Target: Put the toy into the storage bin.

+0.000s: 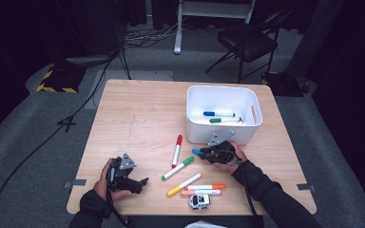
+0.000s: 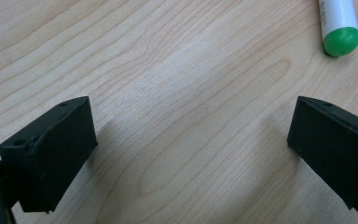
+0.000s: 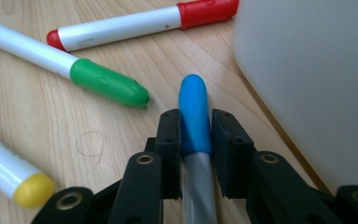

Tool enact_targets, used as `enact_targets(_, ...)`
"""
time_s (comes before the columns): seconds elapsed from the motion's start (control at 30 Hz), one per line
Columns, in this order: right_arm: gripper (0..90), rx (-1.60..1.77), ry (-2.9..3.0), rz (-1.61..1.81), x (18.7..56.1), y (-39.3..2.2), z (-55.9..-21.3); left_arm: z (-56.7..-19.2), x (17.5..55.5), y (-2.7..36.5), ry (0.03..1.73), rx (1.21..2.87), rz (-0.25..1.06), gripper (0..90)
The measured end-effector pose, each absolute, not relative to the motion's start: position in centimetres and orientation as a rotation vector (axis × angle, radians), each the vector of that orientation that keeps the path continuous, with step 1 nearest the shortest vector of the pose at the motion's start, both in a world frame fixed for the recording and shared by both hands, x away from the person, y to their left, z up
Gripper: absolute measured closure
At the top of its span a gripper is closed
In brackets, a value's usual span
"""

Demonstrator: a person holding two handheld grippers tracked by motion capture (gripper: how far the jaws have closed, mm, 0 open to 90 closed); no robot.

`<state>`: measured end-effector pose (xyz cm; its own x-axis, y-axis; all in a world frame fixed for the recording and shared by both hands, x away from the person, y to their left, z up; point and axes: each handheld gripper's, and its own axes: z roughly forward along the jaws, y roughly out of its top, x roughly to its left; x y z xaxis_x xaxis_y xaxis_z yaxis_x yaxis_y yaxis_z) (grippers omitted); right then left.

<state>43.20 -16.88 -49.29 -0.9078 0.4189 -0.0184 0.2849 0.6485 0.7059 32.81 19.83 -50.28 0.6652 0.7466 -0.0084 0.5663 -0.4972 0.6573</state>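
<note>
Gripping the blue-capped marker point(image 3: 194, 122) between the closed jaws of the right gripper point(image 3: 195, 128), cap poking out past the jaw tips, barrel running back between them toward the hand. Sitting just to the jaws' right, the white bin point(image 3: 317, 79), already with two markers inside in the high view. Lying to the jaws' left on the wooden table point(image 3: 121, 135): the green-capped marker point(image 3: 107, 83), the red-capped marker point(image 3: 140, 23) beyond it, the yellow-capped marker point(image 3: 16, 179) nearer the hand. Best to lift straight up before swinging right, keeping the clamp firm so the marker does not swivel, clearing the bin's near wall, then releasing low over the bin floor. Resting low over bare wood, the left gripper point(image 2: 191, 149), jaws spread wide with nothing between them, a green marker end point(image 2: 340, 41) ahead of the right jaw.
</note>
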Motion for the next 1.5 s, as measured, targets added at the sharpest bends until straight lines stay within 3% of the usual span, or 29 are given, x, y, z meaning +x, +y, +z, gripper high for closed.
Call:
enact_targets(0.43,75.0,0.516,2.695,1.123,42.7,-18.7,-48.5,-50.3,32.8,19.8,1.01,2.242,0.368,1.3)
enact_targets(0.87,75.1,0.473,2.544,1.414,41.0,-22.3,-44.1,-50.3,32.8,19.8,1.01,2.242,0.365,1.3)
enact_targets(1.5,75.1,0.401,2.417,1.454,39.5,-25.8,-37.1,-50.3,32.8,19.8,1.011,2.241,0.364,1.3)
